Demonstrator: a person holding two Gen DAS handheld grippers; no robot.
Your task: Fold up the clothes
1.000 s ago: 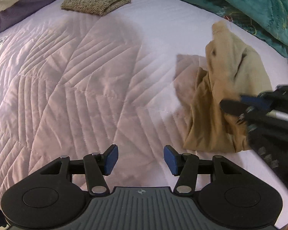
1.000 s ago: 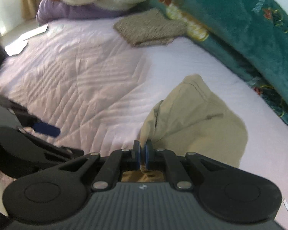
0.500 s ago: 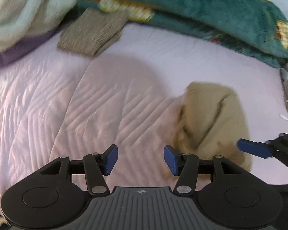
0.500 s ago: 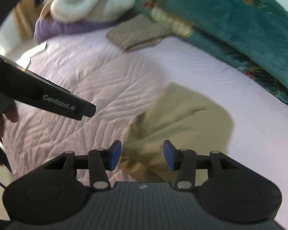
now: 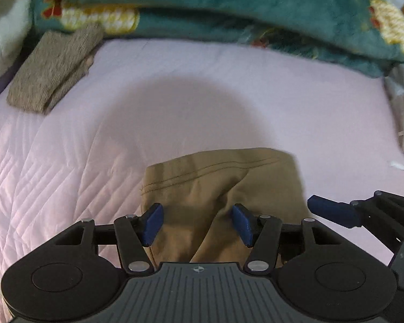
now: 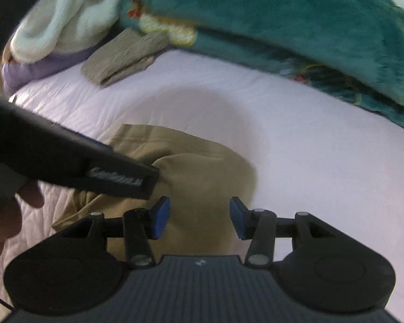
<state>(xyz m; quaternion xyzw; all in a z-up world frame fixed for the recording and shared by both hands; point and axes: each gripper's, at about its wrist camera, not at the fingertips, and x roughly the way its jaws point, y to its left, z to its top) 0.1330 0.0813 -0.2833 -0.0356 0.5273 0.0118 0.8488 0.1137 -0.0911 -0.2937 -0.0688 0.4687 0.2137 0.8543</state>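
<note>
A: Where's the garment?

B: Tan garment (image 5: 223, 188) lies bunched on the pink quilted bedspread (image 5: 67, 161), lower centre of the left wrist view. Stitched hem edge runs along its top, a fold ridge down the middle.

A: Left gripper?

B: Left gripper (image 5: 199, 224) has its fingers spread wide, blue pads on either side of the tan cloth, over it. Nothing pinched. Can't tell if the pads touch the fabric.

A: Right one?

B: Right gripper (image 6: 199, 222) is the same: fingers spread, over the near edge of the garment (image 6: 202, 177), holding nothing. In the left view one of its blue fingers (image 5: 331, 211) shows at the right edge, just beside the cloth.

A: Any bins or baskets?

B: No containers visible. Everything sits loose on the bed. Folded brown knit piece (image 5: 54, 70) upper left, well apart from the tan one. Teal plush blanket (image 5: 229, 2) across the top. Cream fleece (image 6: 67, 13) upper left of the right wrist view, on something purple (image 6: 40, 67).
</note>
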